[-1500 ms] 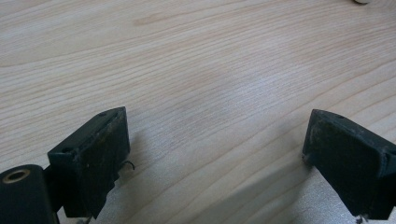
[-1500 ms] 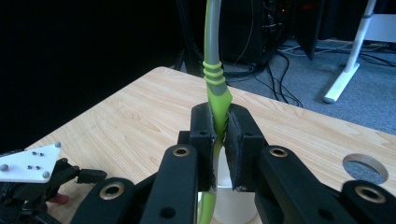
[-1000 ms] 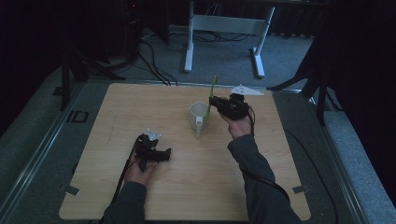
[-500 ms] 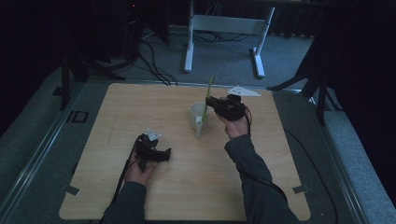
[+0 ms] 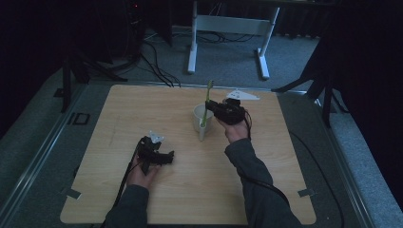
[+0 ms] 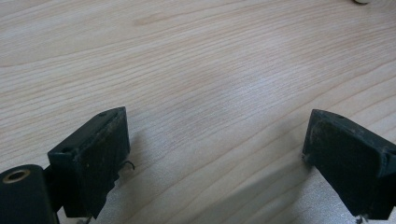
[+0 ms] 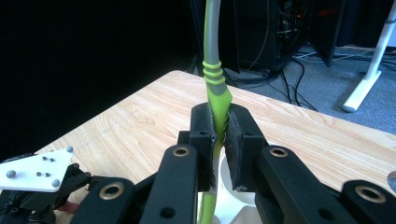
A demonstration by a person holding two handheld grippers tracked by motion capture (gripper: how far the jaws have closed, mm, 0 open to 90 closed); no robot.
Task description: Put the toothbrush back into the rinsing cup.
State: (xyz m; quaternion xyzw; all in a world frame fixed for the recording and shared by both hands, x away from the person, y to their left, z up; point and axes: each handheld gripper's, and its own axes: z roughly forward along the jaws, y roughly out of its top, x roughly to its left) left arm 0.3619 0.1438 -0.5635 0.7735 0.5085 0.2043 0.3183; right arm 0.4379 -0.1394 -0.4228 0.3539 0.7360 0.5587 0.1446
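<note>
On the wooden table (image 5: 285,156), the right hand-held gripper (image 5: 215,108) sits toward the far side, just right of a white cup (image 5: 201,118), with its jaws pressed together on the handle of a green toothbrush (image 5: 206,103). The toothbrush stands nearly upright, its lower end down inside the cup and its head rising above the rim. In the right gripper view the green handle (image 7: 215,100) is pinched between the two black pads, with the cup's white rim just below them. The cup stands a little right of the table's middle, well clear of the far edge. The left hand-held gripper (image 5: 167,157) rests low on the near-left part of the table, well apart from the cup; its jaws are spread wide with bare wood (image 6: 210,84) between them. Open tabletop lies along the left edge, the near edge and the right side.
</note>
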